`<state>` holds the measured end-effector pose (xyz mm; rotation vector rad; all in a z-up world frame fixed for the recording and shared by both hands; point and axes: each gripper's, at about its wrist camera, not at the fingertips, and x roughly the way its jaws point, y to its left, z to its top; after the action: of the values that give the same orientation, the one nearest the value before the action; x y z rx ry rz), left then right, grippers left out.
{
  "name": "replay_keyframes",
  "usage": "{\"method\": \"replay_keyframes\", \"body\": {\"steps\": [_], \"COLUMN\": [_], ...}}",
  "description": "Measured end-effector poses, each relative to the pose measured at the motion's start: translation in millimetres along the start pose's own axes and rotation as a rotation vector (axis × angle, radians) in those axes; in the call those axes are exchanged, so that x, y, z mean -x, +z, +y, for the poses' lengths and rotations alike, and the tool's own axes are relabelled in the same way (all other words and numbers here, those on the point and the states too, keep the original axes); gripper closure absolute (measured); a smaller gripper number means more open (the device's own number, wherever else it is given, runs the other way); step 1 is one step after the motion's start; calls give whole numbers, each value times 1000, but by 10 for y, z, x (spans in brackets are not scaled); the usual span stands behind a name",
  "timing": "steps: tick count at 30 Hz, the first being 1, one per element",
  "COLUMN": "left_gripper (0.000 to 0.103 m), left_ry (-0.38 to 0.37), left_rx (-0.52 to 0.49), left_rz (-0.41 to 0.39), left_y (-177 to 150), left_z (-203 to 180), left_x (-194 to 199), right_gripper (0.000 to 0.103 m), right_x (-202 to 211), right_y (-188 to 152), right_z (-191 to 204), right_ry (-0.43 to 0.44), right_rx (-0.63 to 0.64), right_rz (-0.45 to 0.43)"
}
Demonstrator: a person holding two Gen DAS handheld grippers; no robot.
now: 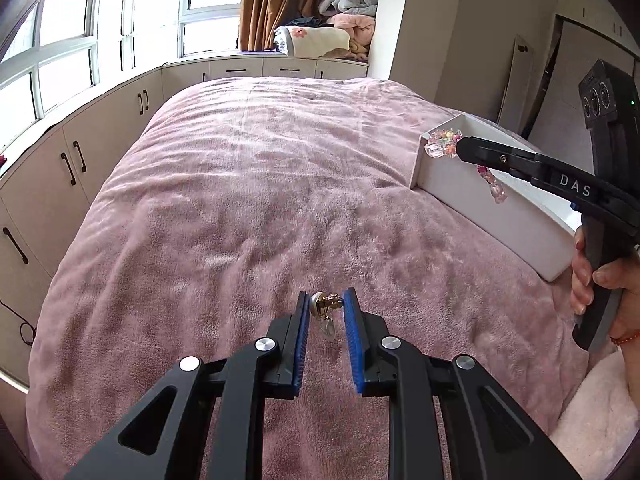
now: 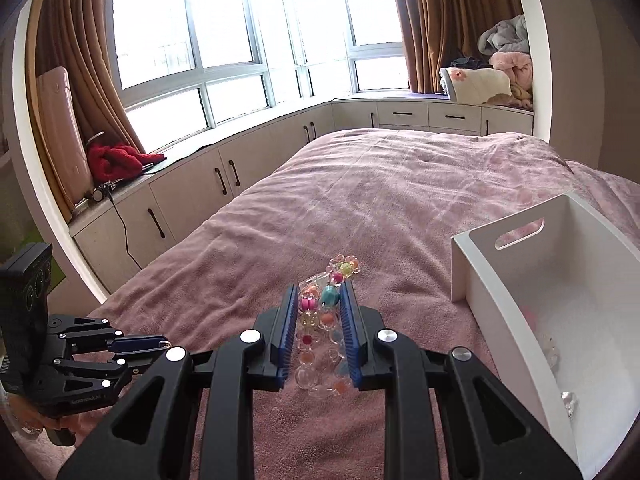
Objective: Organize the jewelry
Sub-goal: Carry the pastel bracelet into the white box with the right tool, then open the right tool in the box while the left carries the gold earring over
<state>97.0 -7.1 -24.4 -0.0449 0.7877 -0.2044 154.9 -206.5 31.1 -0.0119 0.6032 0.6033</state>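
My left gripper [image 1: 326, 308] is shut on a small gold earring [image 1: 325, 307] with a clear drop, held above the pink bedspread [image 1: 248, 184]. My right gripper [image 2: 319, 307] is shut on a bracelet of clear and coloured beads [image 2: 320, 320] that hangs between its blue pads. In the left wrist view the right gripper [image 1: 460, 148] holds the bracelet [image 1: 442, 146] by the near corner of the white box [image 1: 472, 184]. In the right wrist view the white box [image 2: 516, 320] stands open to the right, with some clear and pink pieces inside. The left gripper [image 2: 164, 346] shows at lower left.
White cabinets [image 2: 192, 188] run under the bay windows along the bed's far side. Folded blankets [image 1: 332, 36] are piled on the window seat. A red garment [image 2: 116, 158] and a cable lie on the counter. A white wall [image 1: 432, 32] stands beyond the box.
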Motion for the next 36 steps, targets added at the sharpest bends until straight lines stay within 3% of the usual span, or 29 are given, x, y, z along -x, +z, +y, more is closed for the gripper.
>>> {"method": "replay_keyframes", "body": {"steps": [12, 18, 23, 28, 30, 35, 36], "left_gripper": [80, 80, 80, 80, 80, 64, 56], "left_ry": [-61, -115, -160, -194, -167, -46, -28], "left_rx": [-115, -164, -197, -251, -268, -185, -170], "left_rz": [-112, -105, -79, -46, -45, -115, -118], "left_y": [973, 1337, 1573, 1711, 1700, 1373, 1283], "left_z": [-763, -1291, -1742, -2202, -2304, -2028, -1906], "left_x": [261, 61, -225, -560, -663, -736, -776], "right_gripper": [81, 81, 81, 81, 81, 81, 81], "right_x": [898, 1249, 1453, 1451, 1443, 1429, 1420], "right_y": [245, 277, 222, 94, 34, -12, -1], "right_z": [-496, -880, -1172, -1462, -1545, -1633, -1643], "right_ry": [-97, -158, -255, -280, -286, -279, -278], "right_rx": [-103, -132, -101, -136, -151, -182, -185], "right_rz": [-212, -253, -221, -175, -171, -174, -174]}}
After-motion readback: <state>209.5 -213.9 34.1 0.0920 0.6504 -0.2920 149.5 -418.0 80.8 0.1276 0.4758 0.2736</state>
